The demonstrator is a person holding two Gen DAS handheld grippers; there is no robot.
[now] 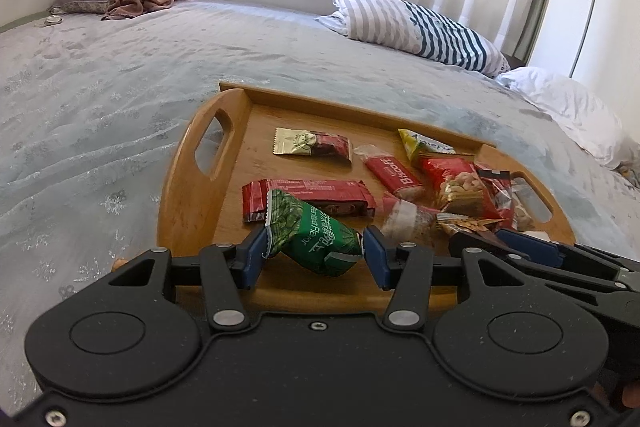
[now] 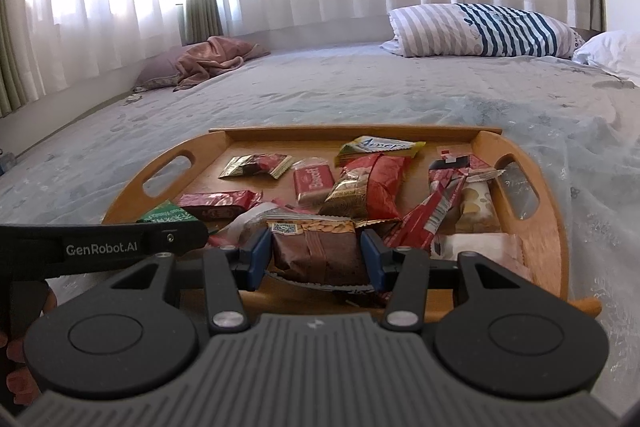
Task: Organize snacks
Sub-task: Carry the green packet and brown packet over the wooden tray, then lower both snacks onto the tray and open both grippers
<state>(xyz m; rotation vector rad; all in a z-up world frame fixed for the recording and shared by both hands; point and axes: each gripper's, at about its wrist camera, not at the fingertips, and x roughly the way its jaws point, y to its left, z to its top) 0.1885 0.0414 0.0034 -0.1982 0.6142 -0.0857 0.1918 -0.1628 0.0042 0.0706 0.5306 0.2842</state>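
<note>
Green snack packet point(image 1: 316, 241) sits clamped in the left gripper point(image 1: 314, 255), brown snack packet point(image 2: 318, 251) clamped in the right gripper point(image 2: 316, 259), wooden tray point(image 1: 192, 195) beneath both.

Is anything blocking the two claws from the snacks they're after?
Nothing visible: the left gripper already clamps the green foil snack packet, and the right gripper clamps the brown wrapped snack, both above the wooden tray.

The wooden tray point(image 1: 192, 187) is bare along its left and far edge; snack packets point(image 2: 364, 187) crowd its right half.
</note>
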